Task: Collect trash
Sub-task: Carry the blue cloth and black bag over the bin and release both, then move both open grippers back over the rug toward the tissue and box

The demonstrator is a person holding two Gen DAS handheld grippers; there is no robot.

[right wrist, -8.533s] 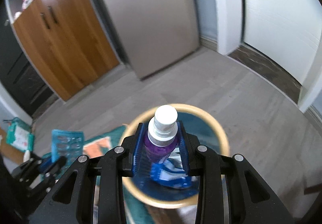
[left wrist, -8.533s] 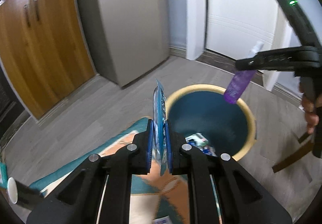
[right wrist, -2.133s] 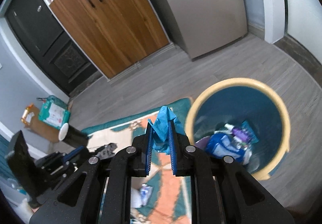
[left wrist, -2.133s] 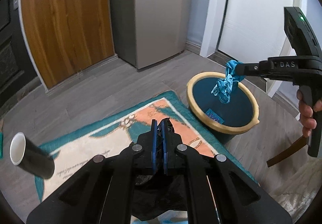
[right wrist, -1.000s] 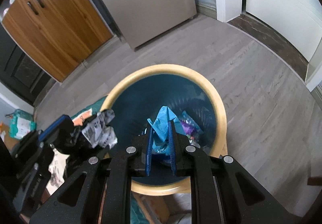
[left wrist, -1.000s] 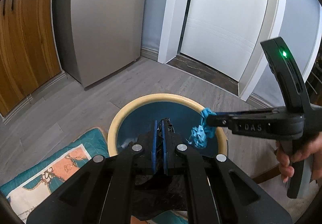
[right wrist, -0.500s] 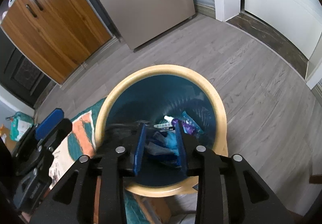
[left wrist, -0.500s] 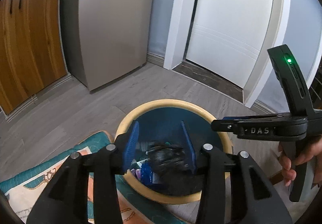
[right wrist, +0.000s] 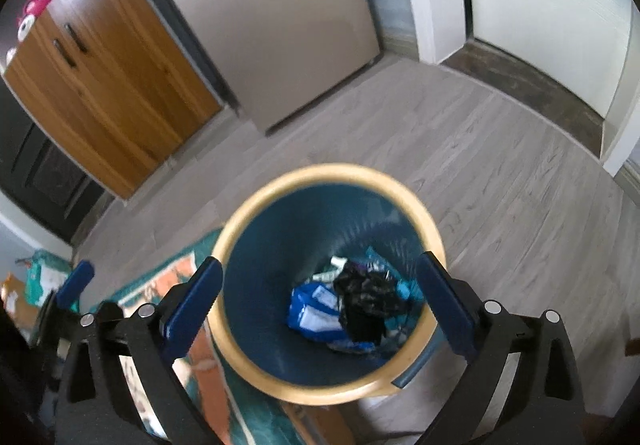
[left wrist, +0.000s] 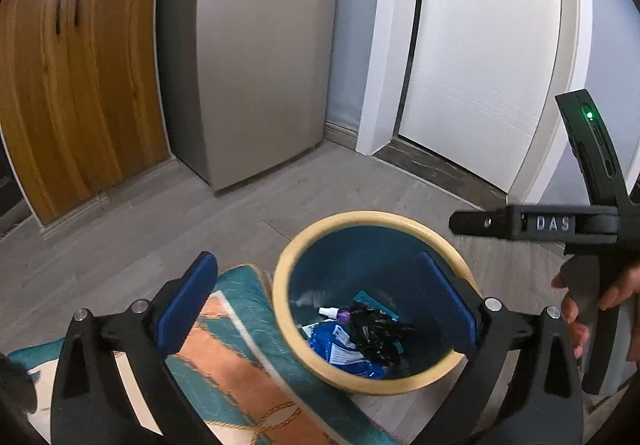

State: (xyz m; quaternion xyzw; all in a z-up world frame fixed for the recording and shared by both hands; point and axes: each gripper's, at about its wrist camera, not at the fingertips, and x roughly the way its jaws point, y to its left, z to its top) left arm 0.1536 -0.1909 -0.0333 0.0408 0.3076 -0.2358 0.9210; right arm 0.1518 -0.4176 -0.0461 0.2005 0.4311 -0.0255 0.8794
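Both grippers spread wide over the bin, nothing held

Now the left gripper (left wrist: 320, 301) has its blue-padded fingers (left wrist: 186, 301) spread wide apart, nothing between them. It hovers above the trash bin (left wrist: 280, 285), which sits below and ahead, framed mostly by the gap between the two fingers; the left finger hangs over the rug (left wrist: 224, 361), the right one over the bin's far-right rim. Right gripper (right wrist: 320, 297) is likewise fully spread, holding nothing, its fingers (right wrist: 192, 301) straddling the bin (right wrist: 240, 221) from above. From the left wrist view the right gripper (left wrist: 460, 223) shows side-on at right, tip above the bin's right rim, held by a hand (left wrist: 592, 305).

Trash lies at the bin bottom, well below both grippers: crumpled black bag (left wrist: 376, 331) on top, blue packet (left wrist: 332, 345) just left of it and touching, small purple bottle with white cap (left wrist: 334, 312) behind it. Right wrist view shows the same black bag (right wrist: 368, 301) and blue packet (right wrist: 312, 309), slightly blurred.

Bin has a yellow rim, dark blue inside, and stands on grey wood floor (left wrist: 160, 229) with its left edge by the teal-orange rug. Beyond: wooden cabinet (left wrist: 72, 85), grey fridge (left wrist: 260, 65), white door (left wrist: 480, 53).
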